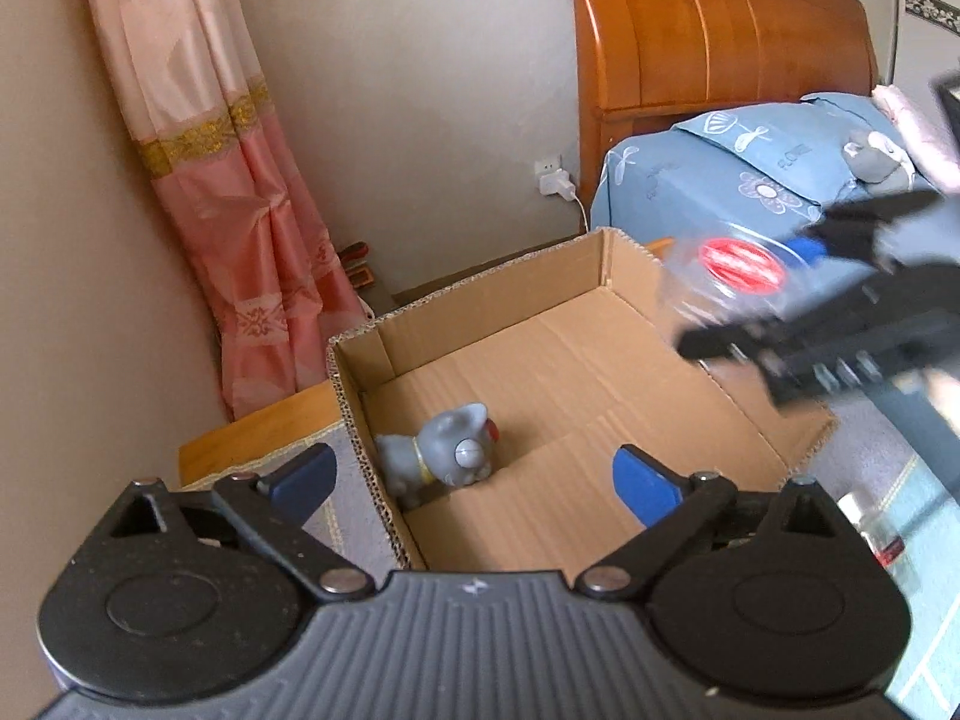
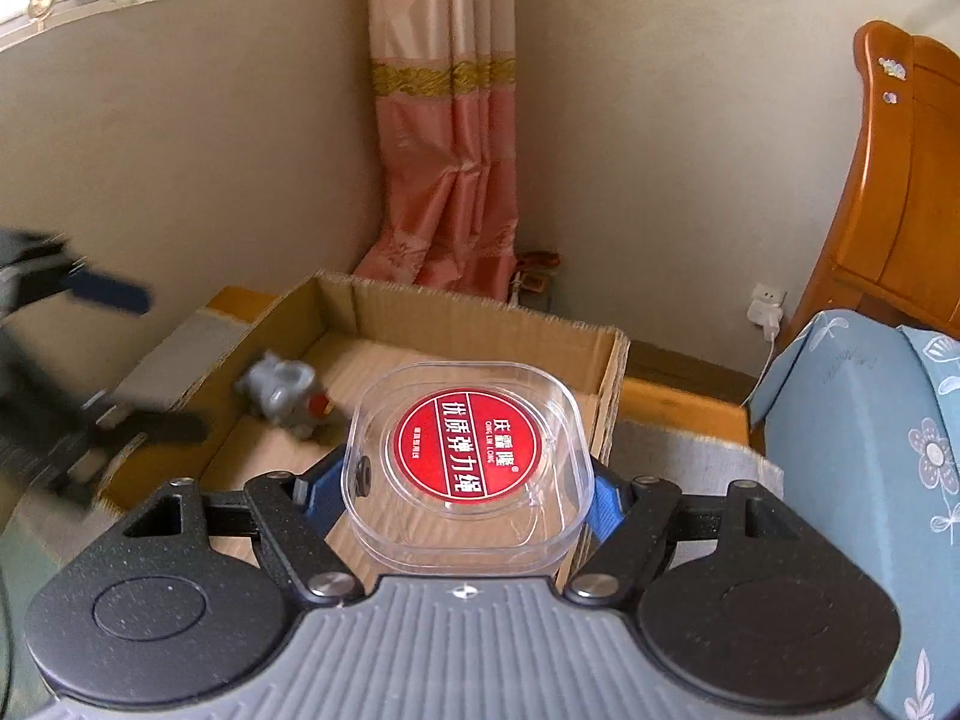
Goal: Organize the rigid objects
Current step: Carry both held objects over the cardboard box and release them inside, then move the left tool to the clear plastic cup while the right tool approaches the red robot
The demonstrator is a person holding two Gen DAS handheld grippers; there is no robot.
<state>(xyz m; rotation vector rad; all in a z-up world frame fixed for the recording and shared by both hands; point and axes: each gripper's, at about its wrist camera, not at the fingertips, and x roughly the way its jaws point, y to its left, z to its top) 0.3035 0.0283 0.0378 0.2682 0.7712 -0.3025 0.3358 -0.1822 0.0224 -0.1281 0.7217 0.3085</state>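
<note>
An open cardboard box stands on the floor. A grey toy cat lies inside it near one corner. My left gripper is open and empty, held over the box's near edge. My right gripper is shut on a clear plastic case with a round red label. It holds the case in the air above the box's edge. The case also shows blurred in the left wrist view, above the box's right wall.
A bed with a blue flowered cover and wooden headboard stands beside the box. A pink curtain hangs in the corner. A charger is plugged into the wall. A grey rug lies under the box.
</note>
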